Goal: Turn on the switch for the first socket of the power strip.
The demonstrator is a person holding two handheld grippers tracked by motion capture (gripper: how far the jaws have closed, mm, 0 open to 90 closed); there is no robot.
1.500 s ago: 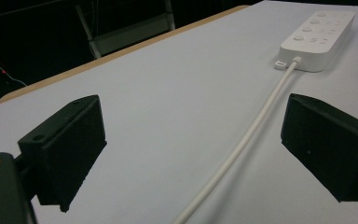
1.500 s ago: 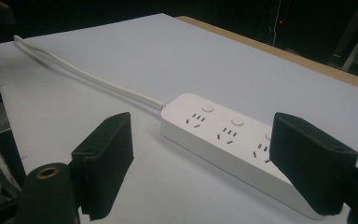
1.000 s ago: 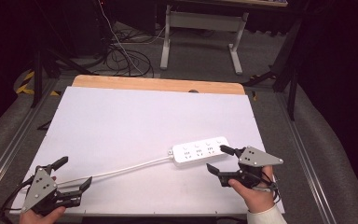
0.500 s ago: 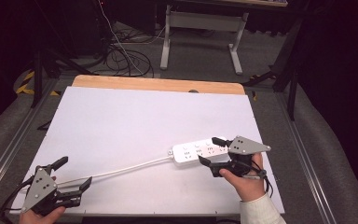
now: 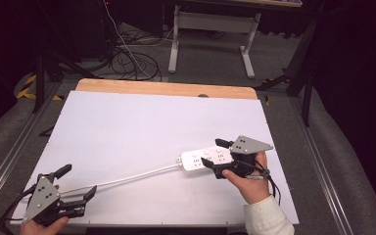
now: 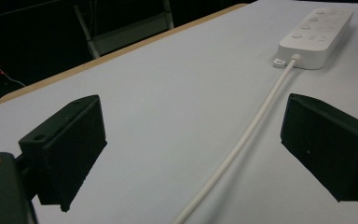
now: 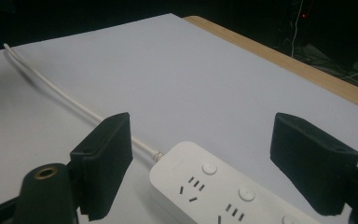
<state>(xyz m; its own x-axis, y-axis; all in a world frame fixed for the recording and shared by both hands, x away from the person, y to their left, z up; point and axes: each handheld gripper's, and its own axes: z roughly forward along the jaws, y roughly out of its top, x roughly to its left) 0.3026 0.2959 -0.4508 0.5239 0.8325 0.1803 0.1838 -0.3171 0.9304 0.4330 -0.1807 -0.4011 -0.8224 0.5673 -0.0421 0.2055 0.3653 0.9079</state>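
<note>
White plastic power strip (image 5: 206,159), lying flat on the white table (image 5: 142,127), right of centre and toward the near edge; sockets and buttons face up.

Cord (image 5: 127,178): white, running from the strip's left end across the sheet toward the near-left corner.

Change noted: a second ago the right gripper (image 5: 214,153) sat off the strip's right end; it has since slid leftward over the strip, and its jaws now stand either side of the body. Judged meaning: the approach is done and a grasp of the strip is the step in hand, closing not yet begun.

Right gripper, state: jaws spread wide, wider than the strip, holding nothing. In the right gripper view the strip (image 7: 223,191) lies between the jaws, cord end (image 7: 156,154) near the left one; contact cannot be confirmed.

Left gripper (image 5: 81,183): near-left corner, well apart from the strip, unmoved over the last second. Jaws wide open and empty; in the left gripper view the cord (image 6: 242,140) passes between them, untouched, with the strip (image 6: 317,35) far off.
</note>
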